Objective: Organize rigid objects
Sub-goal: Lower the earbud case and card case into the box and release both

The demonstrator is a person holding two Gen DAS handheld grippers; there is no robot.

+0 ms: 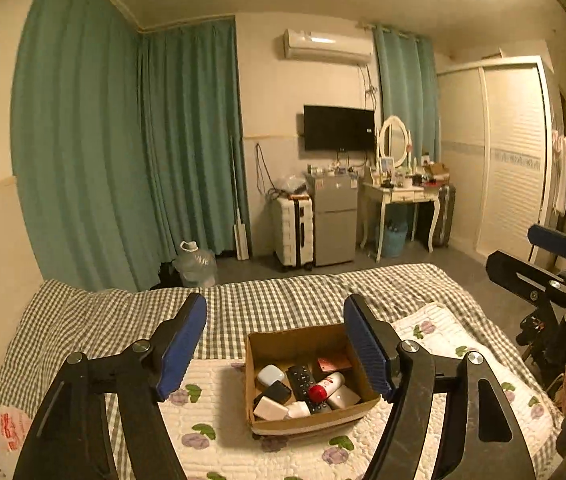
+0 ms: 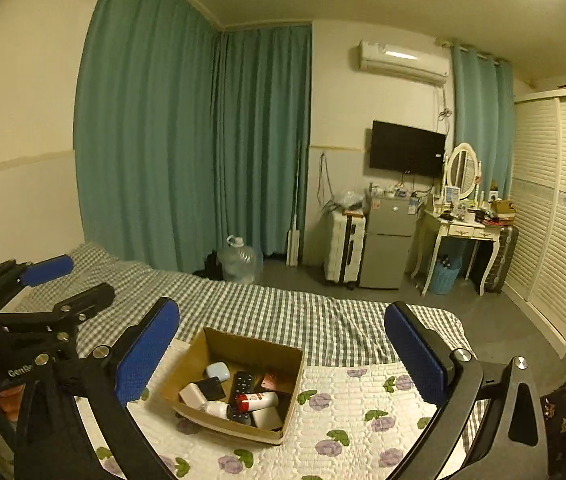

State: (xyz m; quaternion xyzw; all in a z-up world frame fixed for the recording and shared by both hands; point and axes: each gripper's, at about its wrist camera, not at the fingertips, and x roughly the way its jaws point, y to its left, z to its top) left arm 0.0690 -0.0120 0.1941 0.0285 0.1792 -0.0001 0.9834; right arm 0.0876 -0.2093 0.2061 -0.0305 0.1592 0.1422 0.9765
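We hold the left gripper [image 1: 275, 344] with its fingers spread wide and empty above the bed [image 1: 275, 296]. Between them, on the floral quilt [image 1: 211, 396], sits the cardboard box [image 1: 279, 344] with the remote [image 1: 303, 384], red-capped bottle [image 1: 326, 387] and small cases inside. Our right gripper [image 2: 283, 354] hangs equally released, nothing grasped.

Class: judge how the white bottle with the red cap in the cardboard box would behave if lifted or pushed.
The white bottle with the red cap looks round and lies on its side, so it would probably roll. It seems rigid plastic, likely light. Its smooth surface might slip between the claw pads.
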